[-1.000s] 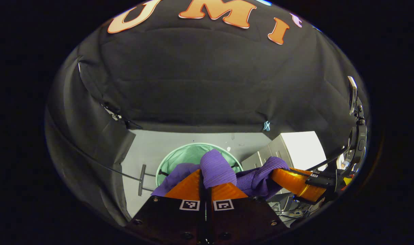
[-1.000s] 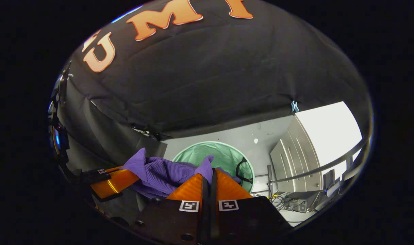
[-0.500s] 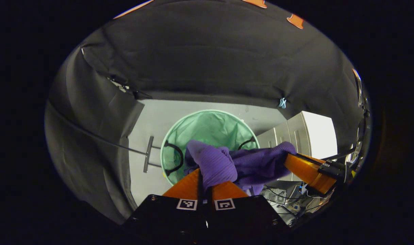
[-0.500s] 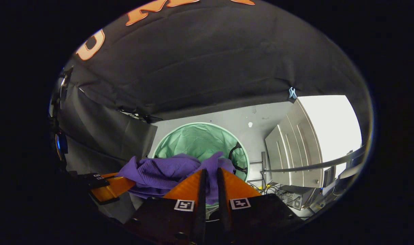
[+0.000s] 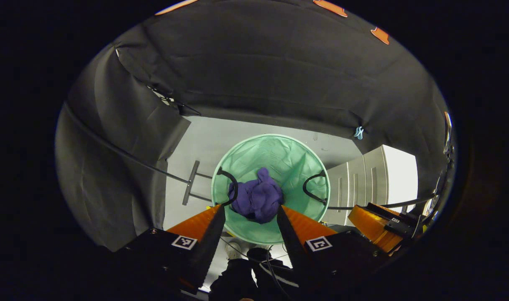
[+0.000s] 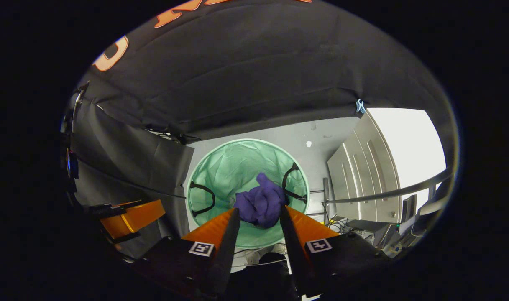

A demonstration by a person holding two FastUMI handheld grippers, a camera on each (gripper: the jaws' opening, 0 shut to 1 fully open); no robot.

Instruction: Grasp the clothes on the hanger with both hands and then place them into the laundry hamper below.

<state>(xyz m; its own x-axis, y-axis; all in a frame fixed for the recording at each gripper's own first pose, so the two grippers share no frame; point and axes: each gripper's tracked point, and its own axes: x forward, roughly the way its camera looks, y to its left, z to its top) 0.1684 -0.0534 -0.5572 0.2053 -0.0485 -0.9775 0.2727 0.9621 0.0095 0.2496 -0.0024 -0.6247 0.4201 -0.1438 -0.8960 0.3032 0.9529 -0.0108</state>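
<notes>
My left gripper [image 5: 248, 209] hangs over the round mint-green fabric laundry hamper [image 5: 298, 152], fingers spread wide with nothing between them. The crumpled purple knitted garment [image 5: 257, 198] lies bunched inside the hamper, apart from both tools. My right gripper [image 6: 258, 211] is likewise spread and empty above the hamper. I judge the placement done; only withdrawal remains
</notes>
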